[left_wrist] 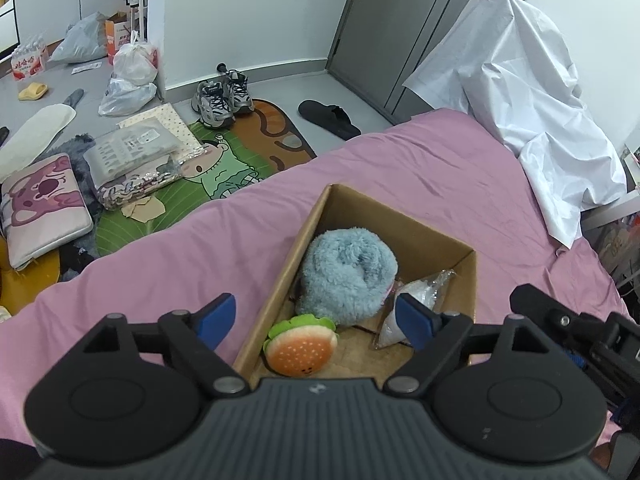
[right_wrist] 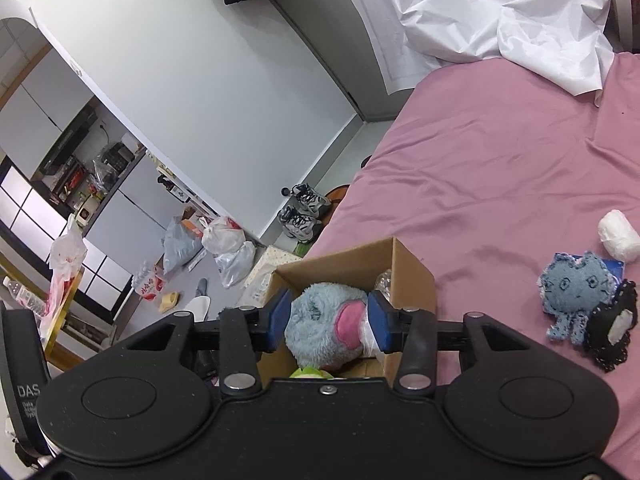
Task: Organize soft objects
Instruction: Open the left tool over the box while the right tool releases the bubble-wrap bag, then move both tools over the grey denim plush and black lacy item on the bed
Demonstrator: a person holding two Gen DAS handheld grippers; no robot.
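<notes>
- The cardboard box (left_wrist: pixel 404 216) on the pink bedsheet (left_wrist: pixel 200 248) is taken as the landmark.
- The left gripper (left_wrist: pixel 316 318) is held wide above the box's near end; its left pad (left_wrist: pixel 216 316) is seen outside the box's left wall, its right pad (left_wrist: pixel 414 320) over the interior, and nothing is gripped.
- The blue fluffy plush (left_wrist: pixel 346 270) is seen inside the box, ahead of the left gripper; the burger toy (left_wrist: pixel 302 346) lies in the near left corner, between the pads, untouched.
- A clear plastic packet (left_wrist: pixel 408 308) rests against the box's right side.
- The right gripper (right_wrist: pixel 329 322) is seen partly parted around the plush; contact appears to be absent, though the view is tight.
- Right of the box, a blue octopus toy (right_wrist: pixel 574 290), a black lace item (right_wrist: pixel 612 328) and a white roll (right_wrist: pixel 618 234) lie on the sheet.
</notes>
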